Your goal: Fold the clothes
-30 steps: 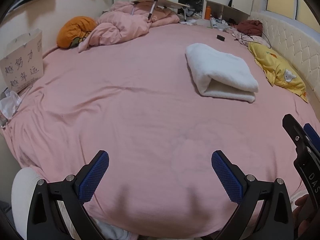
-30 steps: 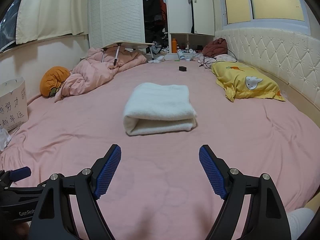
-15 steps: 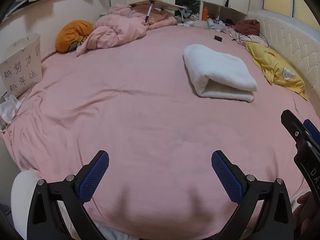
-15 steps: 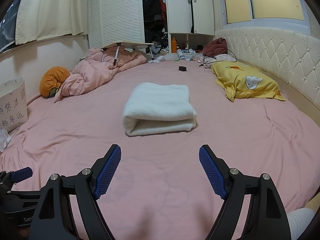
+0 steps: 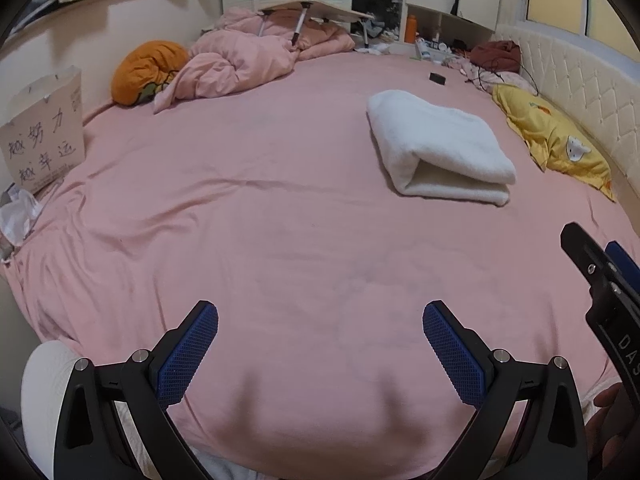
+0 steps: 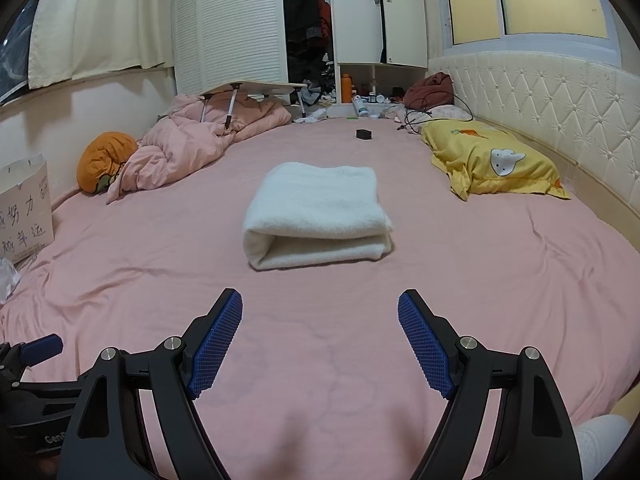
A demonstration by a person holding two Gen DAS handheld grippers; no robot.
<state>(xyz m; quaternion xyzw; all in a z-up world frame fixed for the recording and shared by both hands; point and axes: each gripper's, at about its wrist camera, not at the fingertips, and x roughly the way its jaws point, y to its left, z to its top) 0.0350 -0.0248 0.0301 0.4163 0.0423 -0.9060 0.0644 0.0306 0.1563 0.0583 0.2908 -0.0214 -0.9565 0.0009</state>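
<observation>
- At nine o'clock in the right wrist view, a paper bag with handwritten characters stands at the bed's edge.
- Just past it, at ten o'clock, an orange cushion sits against a crumpled pink duvet, and a small folding table tilts on top of that heap.
- Low at seven o'clock, the left gripper hovers over the pink bed sheet, jaws spread wide, nothing between them.
- Dead centre, at twelve o'clock from the right gripper, there's the white folded garment, lying flat on the sheet with its rolled fold facing the camera, well apart from both grippers.
- Beyond it, a small black object rests on the sheet.
- The right gripper hangs above bare sheet at six o'clock, jaws released and empty.
- At two o'clock, a yellow pillow with a rabbit print lies beside the quilted headboard.
- A person's hand shows at the left wrist view's lower right edge.
</observation>
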